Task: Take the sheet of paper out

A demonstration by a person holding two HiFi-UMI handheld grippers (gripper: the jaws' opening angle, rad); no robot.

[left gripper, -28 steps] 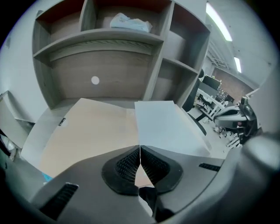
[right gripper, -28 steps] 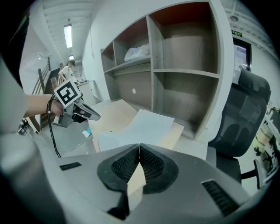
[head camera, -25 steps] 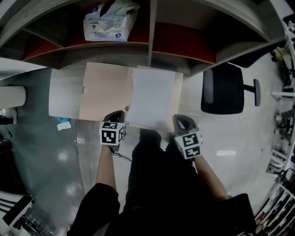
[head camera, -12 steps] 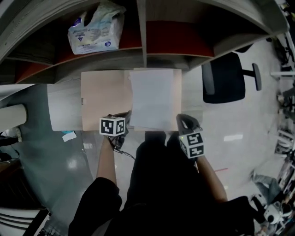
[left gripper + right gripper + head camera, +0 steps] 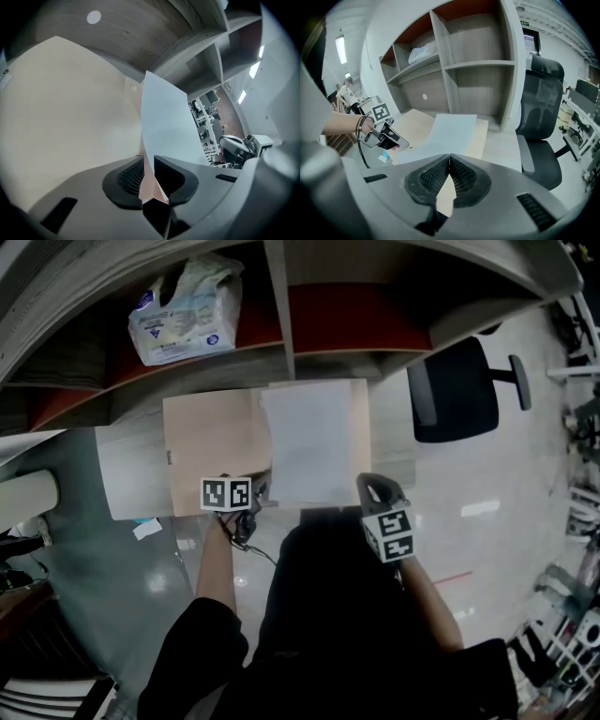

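Note:
A tan folder lies open on the desk. The white sheet rests over its right half. My left gripper is at the sheet's near left corner. Its jaws are opening, and the sheet rises between the pads with a gap showing. My right gripper sits at the near right corner, shut on the sheet's edge, which curves up into the closed jaws. The left gripper also shows there, held by a hand.
A shelf unit with open cubbies stands behind the desk, with a plastic pack on one shelf. A black office chair is to the right. A small scrap lies on the floor at left. A person stands far off.
The sheet was skewed and overhanging the folder's near edge; it now lies square on the right half. The left gripper sank and its jaws have parted.

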